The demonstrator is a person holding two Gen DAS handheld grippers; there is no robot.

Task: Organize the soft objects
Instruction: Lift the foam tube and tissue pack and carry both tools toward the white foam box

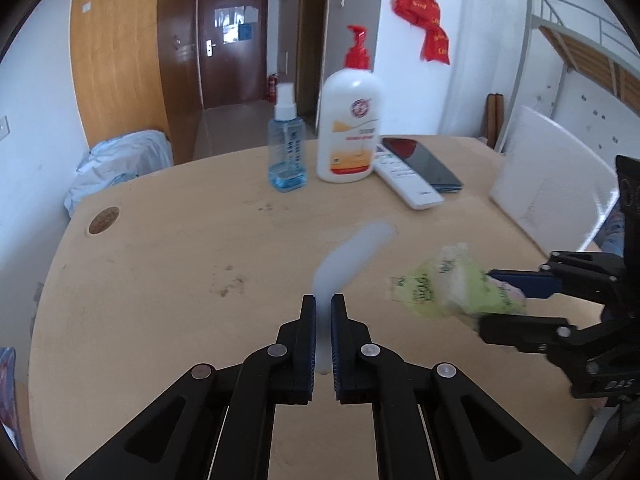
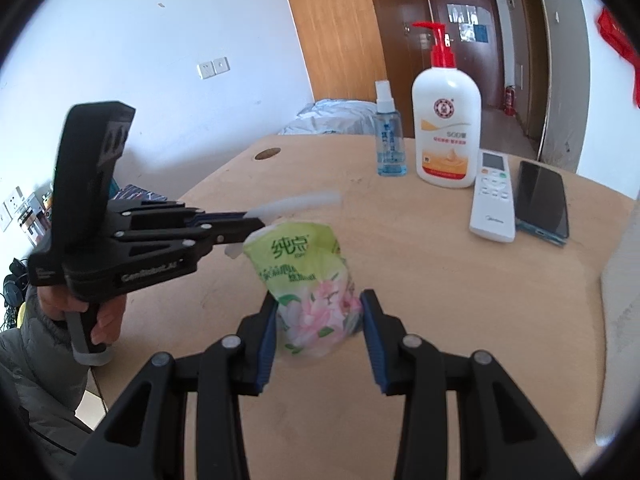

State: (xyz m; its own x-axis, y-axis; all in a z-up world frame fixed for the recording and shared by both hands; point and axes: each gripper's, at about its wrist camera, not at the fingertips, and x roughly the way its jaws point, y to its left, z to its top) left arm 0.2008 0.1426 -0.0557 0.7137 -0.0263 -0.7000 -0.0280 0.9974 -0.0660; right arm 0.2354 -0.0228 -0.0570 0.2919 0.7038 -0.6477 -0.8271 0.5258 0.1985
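Right wrist: tissue pack [image 2: 310,280] upright.

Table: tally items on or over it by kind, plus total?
Bottles: 2 (pump bottle, spray bottle)
Electronics: 2 (remote, phone)
Soft items: 2 (tissue pack in the right gripper, white sheet in the left gripper)
Boards: 1 (white board)
Total: 7

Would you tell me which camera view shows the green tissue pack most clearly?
The right wrist view: the tissue pack sits centred between the right gripper fingers, print readable. The left wrist view shows it blurred at right.
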